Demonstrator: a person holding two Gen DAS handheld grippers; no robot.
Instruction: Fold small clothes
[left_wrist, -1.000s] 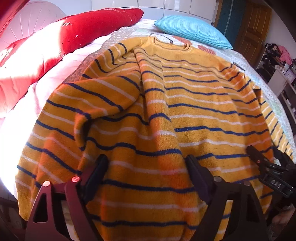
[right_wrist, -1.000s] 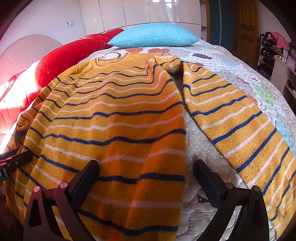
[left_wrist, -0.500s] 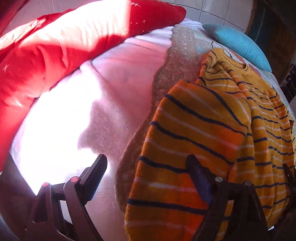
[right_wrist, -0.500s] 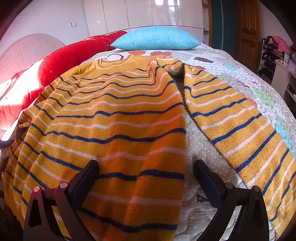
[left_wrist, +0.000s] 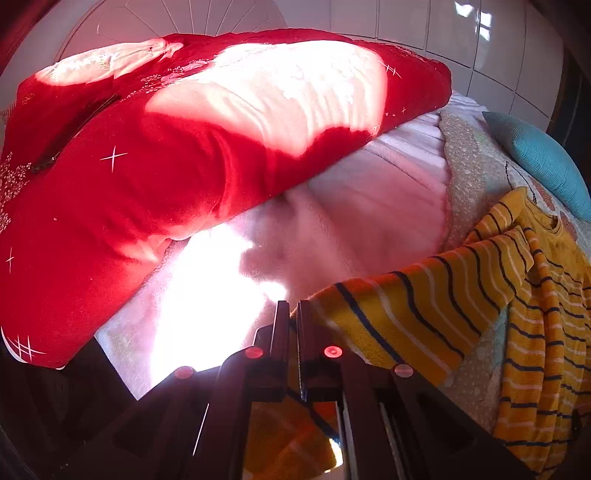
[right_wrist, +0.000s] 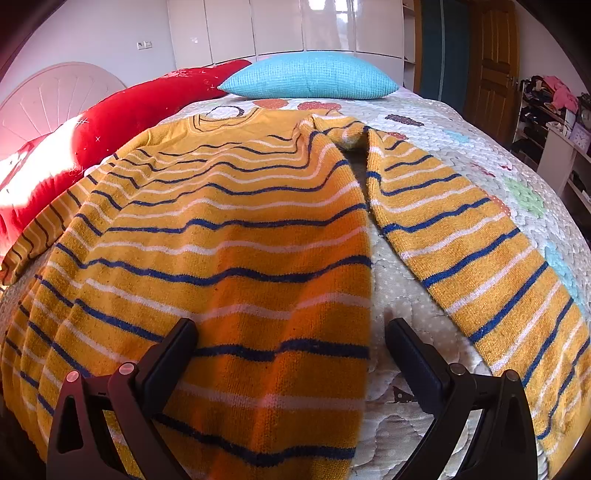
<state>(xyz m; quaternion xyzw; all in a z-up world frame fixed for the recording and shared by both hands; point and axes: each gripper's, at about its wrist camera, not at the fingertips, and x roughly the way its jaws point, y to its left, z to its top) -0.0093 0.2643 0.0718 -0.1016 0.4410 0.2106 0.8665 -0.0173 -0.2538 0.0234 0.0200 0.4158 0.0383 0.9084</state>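
Note:
A yellow sweater (right_wrist: 229, 236) with blue and white stripes lies spread face up on the bed, collar far, hem near. Its right sleeve (right_wrist: 480, 251) lies straight beside the body. My right gripper (right_wrist: 291, 343) is open, its jaws straddling the sweater's right hem edge. In the left wrist view my left gripper (left_wrist: 291, 314) is shut on the cuff end of the left sleeve (left_wrist: 424, 314), which stretches from the jaws to the sweater body (left_wrist: 546, 332) at the right.
A big red pillow (left_wrist: 166, 166) lies close on the left over a pink blanket (left_wrist: 369, 221). A turquoise pillow (right_wrist: 310, 75) sits at the bed's head. The quilted bedspread (right_wrist: 480, 147) extends right; shelves (right_wrist: 554, 122) stand beyond.
My left gripper swung left off the sweater body toward the red pillow and closed on the left sleeve's end. The right gripper stayed in place, open.

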